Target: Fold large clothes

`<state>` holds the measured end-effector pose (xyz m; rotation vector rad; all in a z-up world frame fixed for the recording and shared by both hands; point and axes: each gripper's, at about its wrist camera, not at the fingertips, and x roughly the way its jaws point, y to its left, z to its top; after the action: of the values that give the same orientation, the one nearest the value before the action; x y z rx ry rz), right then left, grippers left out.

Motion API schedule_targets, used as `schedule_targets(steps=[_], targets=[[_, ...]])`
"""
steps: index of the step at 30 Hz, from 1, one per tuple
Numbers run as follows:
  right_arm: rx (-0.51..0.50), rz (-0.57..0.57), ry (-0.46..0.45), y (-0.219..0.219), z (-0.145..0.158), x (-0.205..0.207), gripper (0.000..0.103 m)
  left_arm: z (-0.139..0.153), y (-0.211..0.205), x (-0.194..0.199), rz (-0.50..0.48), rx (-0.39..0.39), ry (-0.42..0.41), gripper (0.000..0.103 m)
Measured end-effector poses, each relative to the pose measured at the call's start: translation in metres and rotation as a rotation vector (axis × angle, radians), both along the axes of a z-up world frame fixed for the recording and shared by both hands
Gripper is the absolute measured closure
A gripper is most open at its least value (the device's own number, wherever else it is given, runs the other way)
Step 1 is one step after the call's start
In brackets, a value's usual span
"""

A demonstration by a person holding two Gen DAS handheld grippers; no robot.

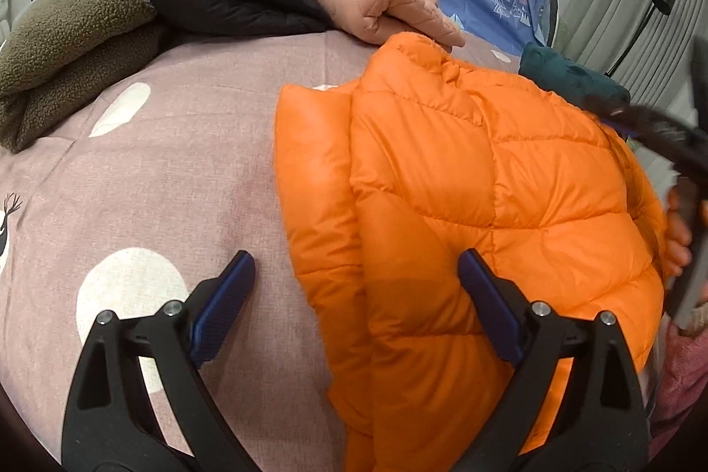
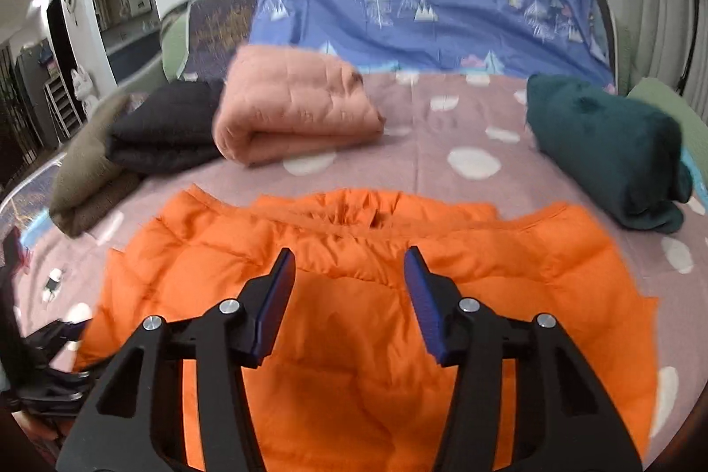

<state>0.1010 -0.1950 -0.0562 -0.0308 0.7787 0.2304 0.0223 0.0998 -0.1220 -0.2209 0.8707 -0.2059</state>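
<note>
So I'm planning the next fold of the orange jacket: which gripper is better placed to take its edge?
Left, probably: the left gripper straddles the orange jacket's side edge; the right gripper hovers mid-panel.

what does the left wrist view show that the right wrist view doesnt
Only the left wrist view: the left tongs open, astride the orange jacket's edge, and a hand at the far right.

Only the right wrist view: the right tongs open above the jacket, nothing between them, plus a doorway into another room.

Both: the jacket, the folded pink, black, brown and teal garments, and the dotted bedsheet.
</note>
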Motion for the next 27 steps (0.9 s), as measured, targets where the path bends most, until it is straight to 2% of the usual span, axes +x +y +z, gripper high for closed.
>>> schedule_targets(steps=[1,2,3,8,13,21,22,24,27], targets=[[-0.008,-0.002,0.037,0.0,-0.02,0.01,0.05,-0.001,0.001,0.0,-0.003,-0.004,0.002,0.007],[0.022,0.006,0.036,-0.003,-0.037,0.017,0.05,-0.002,0.002,0.001,-0.01,-0.02,0.003,0.004],[0.047,0.001,0.032,-0.006,-0.04,0.018,0.05,-0.003,0.002,0.002,-0.017,-0.032,0.001,0.003],[0.05,0.006,0.034,-0.004,-0.041,0.017,0.05,-0.006,-0.002,0.005,-0.029,0.003,0.005,0.002],[0.048,0.008,0.03,-0.004,-0.043,0.017,0.049,-0.007,0.005,0.009,-0.051,-0.045,0.015,0.002],[0.049,0.01,0.03,-0.005,-0.044,0.019,0.049,-0.008,0.013,0.014,-0.187,-0.155,0.043,0.006],[0.049,0.01,0.03,-0.005,-0.045,0.019,0.049,-0.009,0.012,0.013,-0.197,-0.161,0.044,0.007],[0.047,0.01,0.03,-0.005,-0.045,0.019,0.049,-0.007,0.008,0.012,-0.226,-0.18,0.047,0.022],[0.048,0.011,0.03,-0.006,-0.045,0.019,0.049,-0.006,0.002,0.012,-0.239,-0.17,0.046,0.031]])
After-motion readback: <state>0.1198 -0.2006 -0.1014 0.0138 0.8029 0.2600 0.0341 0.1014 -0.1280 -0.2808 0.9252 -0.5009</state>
